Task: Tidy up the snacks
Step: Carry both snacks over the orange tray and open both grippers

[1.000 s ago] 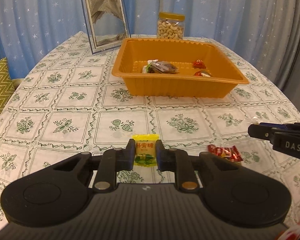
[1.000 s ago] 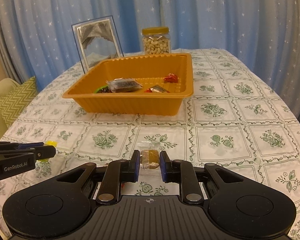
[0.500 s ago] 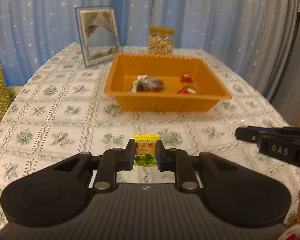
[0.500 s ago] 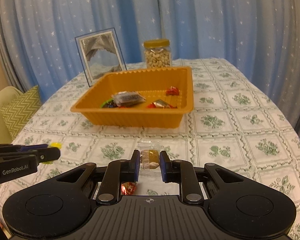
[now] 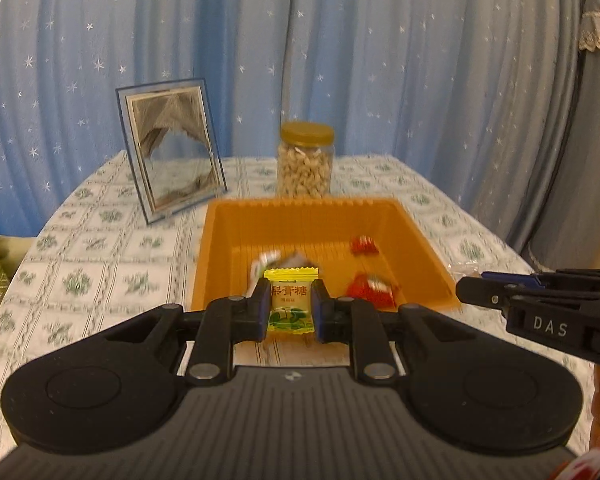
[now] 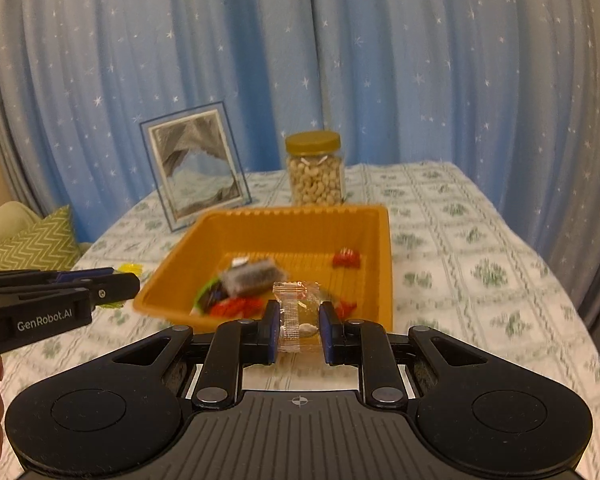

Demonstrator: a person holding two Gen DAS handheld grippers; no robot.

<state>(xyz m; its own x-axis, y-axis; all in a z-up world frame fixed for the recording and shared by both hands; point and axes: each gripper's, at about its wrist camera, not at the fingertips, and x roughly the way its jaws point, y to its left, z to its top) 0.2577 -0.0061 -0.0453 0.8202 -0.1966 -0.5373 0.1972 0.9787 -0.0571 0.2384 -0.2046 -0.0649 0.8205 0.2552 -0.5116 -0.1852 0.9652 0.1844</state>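
Note:
My left gripper (image 5: 291, 307) is shut on a yellow-green candy packet (image 5: 290, 300), held in the air in front of the orange tray (image 5: 324, 210). My right gripper (image 6: 299, 318) is shut on a clear wrapped snack (image 6: 298, 314), also held up before the near edge of the orange tray (image 6: 384, 248). Inside the tray lie red candies (image 5: 363, 245) and a dark packet (image 6: 252, 276). The right gripper shows as a black arm (image 5: 540, 300) at the right edge of the left wrist view. The left gripper appears as a black arm (image 6: 56, 296) at the left of the right wrist view.
Behind the tray stand a jar of cashews (image 5: 306, 160) and a framed picture (image 5: 172, 148). The table (image 6: 480, 272) wears a green floral cloth and ends at a blue starred curtain. A zigzag cushion (image 6: 40, 244) sits off the table's left side.
Both grippers have lifted their snacks off the tablecloth and moved up toward the orange tray, which now sits right behind the fingertips. The red candy on the table has dropped out of view.

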